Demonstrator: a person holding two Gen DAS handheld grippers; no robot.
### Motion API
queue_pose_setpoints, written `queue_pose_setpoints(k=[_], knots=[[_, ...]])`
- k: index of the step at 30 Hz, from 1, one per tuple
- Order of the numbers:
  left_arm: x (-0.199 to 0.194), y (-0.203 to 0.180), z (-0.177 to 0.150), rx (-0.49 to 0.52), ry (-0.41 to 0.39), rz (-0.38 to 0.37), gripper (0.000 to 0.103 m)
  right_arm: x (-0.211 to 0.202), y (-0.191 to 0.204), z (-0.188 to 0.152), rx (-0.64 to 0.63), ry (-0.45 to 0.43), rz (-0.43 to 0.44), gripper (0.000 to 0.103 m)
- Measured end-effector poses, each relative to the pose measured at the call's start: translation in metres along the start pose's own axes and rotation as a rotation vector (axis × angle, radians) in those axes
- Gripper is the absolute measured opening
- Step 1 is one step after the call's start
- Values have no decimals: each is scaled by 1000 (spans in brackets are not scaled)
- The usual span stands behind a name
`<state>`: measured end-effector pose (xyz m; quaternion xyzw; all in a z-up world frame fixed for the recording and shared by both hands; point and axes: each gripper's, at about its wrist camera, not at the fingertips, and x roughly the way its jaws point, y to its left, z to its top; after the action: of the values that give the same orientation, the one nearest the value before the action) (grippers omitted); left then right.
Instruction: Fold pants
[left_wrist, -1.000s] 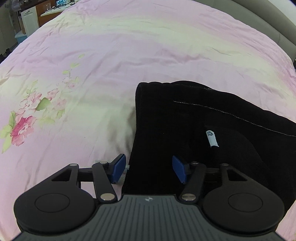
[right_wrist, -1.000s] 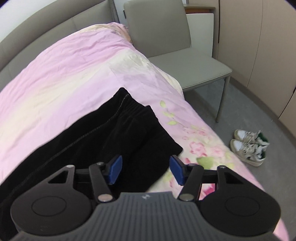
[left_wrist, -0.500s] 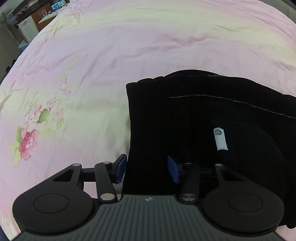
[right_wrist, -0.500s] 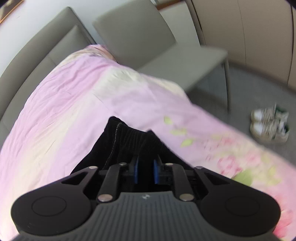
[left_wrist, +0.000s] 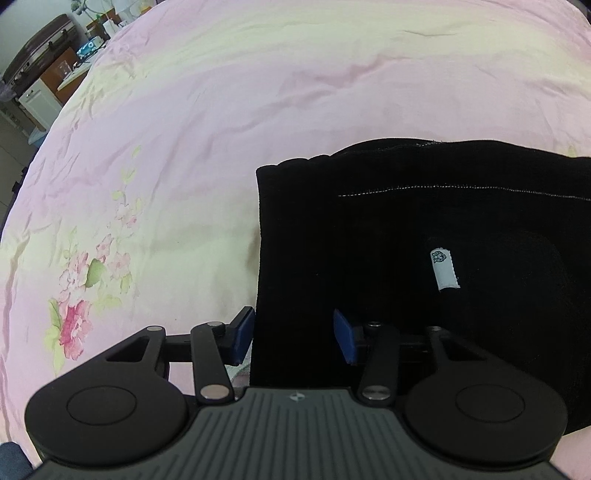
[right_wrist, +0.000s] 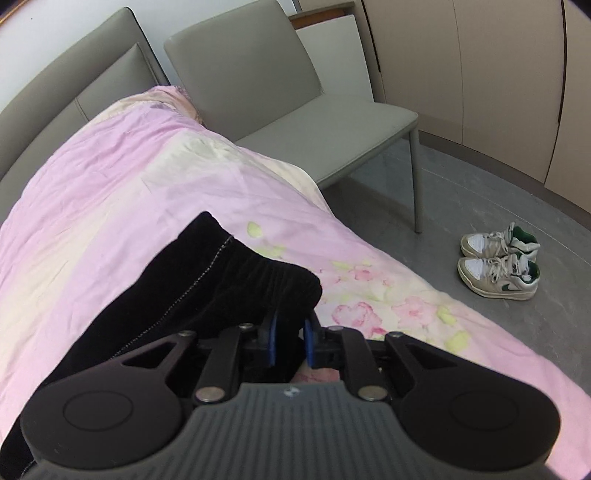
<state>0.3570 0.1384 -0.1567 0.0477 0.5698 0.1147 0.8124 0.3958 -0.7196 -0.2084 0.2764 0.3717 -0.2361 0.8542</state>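
Observation:
Black pants (left_wrist: 424, 240) lie folded on the pink floral bed cover (left_wrist: 258, 92), a white label (left_wrist: 445, 269) showing on top. My left gripper (left_wrist: 293, 338) points steeply down over their left edge. Its jaws stand apart with the cloth's edge between the blue pads, and neither pad visibly presses on it. In the right wrist view the gathered waistband end of the pants (right_wrist: 229, 280) lies near the bed's side. My right gripper (right_wrist: 290, 341) holds a fold of that black cloth between its narrow pads, and its jaws are opening slightly.
A grey chair (right_wrist: 295, 96) stands beside the bed, next to the padded grey headboard (right_wrist: 74, 74). A pair of white and green sneakers (right_wrist: 498, 266) sits on the grey floor to the right. Cabinets and clutter (left_wrist: 44, 85) lie beyond the bed's far left corner.
The right gripper dropped onto the pants' end and closed from wide apart to a narrow pinch on the cloth. The left gripper narrowed a little and rolled, with the pants' edge still between its pads.

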Motion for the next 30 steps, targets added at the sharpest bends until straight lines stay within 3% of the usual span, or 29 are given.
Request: queue_pose_setpoints(k=[3, 5, 7, 10, 13, 20, 25, 30], knots=[[-4, 0, 0, 8, 5, 0, 53, -10, 2, 4, -15, 2, -22, 28], [-10, 2, 0, 27, -1, -13, 53, -25, 9, 6, -97, -3, -44, 35], [-16, 6, 0, 40, -7, -28, 57, -43, 17, 3, -190, -3, -44, 37], [-31, 15, -2, 45, -63, 17, 58, -72, 34, -14, -292, 0, 2, 38], [-45, 33, -7, -15, -93, -87, 58, -94, 61, -44, -366, 50, 86, 38], [-65, 27, -43, -14, -152, -202, 58, -139, 159, -165, -576, 198, 316, 38], [-67, 23, -75, -94, -199, -195, 58, -177, 195, -267, -543, 286, 505, 38], [-53, 44, -94, -204, -176, -252, 60, -207, 202, -359, -528, 331, 589, 38]])
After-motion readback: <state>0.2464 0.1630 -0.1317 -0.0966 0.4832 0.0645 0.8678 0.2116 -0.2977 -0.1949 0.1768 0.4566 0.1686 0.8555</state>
